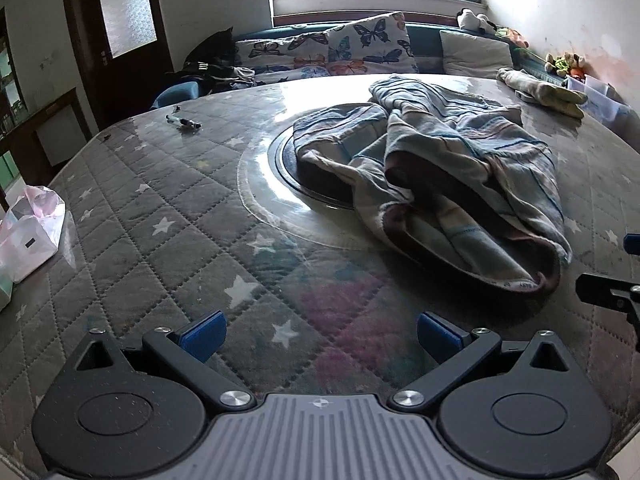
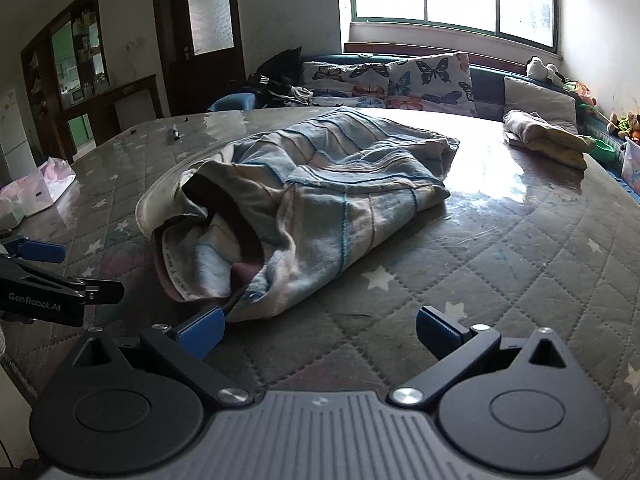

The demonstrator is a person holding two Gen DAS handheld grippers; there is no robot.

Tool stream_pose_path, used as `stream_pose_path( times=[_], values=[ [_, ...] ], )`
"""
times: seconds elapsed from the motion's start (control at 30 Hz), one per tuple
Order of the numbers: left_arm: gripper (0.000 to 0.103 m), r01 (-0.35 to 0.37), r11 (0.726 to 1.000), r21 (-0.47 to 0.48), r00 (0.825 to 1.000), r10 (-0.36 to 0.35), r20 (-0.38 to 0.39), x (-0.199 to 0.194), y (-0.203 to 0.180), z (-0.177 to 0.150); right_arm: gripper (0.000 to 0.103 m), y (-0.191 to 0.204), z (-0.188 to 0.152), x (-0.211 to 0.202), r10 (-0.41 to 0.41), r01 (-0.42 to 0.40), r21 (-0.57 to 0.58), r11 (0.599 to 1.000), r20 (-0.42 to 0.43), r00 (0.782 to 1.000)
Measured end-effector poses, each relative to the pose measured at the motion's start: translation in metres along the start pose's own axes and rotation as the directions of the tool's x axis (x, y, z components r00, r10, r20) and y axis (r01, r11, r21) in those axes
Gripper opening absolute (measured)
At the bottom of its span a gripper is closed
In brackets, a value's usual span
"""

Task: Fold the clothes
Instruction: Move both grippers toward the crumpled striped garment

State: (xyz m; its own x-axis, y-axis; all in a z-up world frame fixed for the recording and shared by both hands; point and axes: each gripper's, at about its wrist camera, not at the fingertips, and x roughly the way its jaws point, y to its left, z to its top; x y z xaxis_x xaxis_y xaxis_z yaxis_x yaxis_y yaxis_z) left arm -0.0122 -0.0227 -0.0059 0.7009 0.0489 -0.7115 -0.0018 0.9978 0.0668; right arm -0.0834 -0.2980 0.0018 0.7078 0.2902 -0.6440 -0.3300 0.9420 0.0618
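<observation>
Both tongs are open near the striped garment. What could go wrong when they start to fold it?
1. The striped garment lies bunched, so the right tongs may pinch several layers at once.
2. It lies partly over the round dark disc; dragging may catch there.
3. The table cover looks glossy, so the cloth may slide.

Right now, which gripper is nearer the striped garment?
Right. The right gripper has one fingertip at the striped garment's near hem; the left gripper hangs farther back over bare table cover.

Crumpled garment (image 2: 304,200) mid-table (image 2: 520,248), folded cloth (image 2: 548,136) behind right, pen (image 2: 175,133) far left.
</observation>
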Motion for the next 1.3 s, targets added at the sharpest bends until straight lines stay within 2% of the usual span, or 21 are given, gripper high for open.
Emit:
stream_pose_path(
  times=[0.53, 1.3],
  values=[
    [0.103, -0.037, 0.999, 0.009, 0.999, 0.036, 0.004, -0.017, -0.02, -0.024, 0.103, 0.011, -0.006, -0.001, -0.009, 0.009, -0.007, 1.0, -0.043, 0.999],
    [0.103, -0.061, 0.998, 0.002, 0.998, 0.061, -0.024, -0.014, -0.043, -0.018, 0.103, 0.014, -0.005, -0.002, -0.021, 0.021, -0.012, 1.0, -0.045, 0.999]
  ],
)
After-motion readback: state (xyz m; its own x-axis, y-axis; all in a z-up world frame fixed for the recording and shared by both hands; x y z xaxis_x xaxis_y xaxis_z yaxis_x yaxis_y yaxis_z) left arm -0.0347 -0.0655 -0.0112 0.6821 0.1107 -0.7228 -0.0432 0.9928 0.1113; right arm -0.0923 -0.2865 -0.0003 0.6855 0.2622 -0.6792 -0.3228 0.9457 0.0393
